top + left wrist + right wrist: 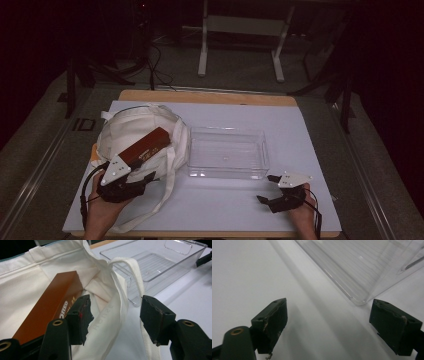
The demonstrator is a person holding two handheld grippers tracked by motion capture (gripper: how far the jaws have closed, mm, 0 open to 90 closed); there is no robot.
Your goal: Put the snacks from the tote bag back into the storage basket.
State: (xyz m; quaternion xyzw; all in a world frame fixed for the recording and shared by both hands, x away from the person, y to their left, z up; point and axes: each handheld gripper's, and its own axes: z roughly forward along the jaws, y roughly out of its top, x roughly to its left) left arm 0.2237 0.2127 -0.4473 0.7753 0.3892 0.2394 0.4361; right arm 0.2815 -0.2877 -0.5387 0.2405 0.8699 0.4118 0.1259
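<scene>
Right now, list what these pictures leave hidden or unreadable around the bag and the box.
- Brown box: its near end sits behind the left tool in the high view; the left gripper view's bottom edge cuts it off.
- Print on the box: too small and partly covered to read.
- Inside of the white bag: hidden by its cloth.
- Clear tray: its far end leaves the right gripper view's frame.

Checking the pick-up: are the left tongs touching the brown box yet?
Cannot tell. In the left gripper view the open left tongs straddle the bag's rim, one jaw overlapping the brown box.
</scene>
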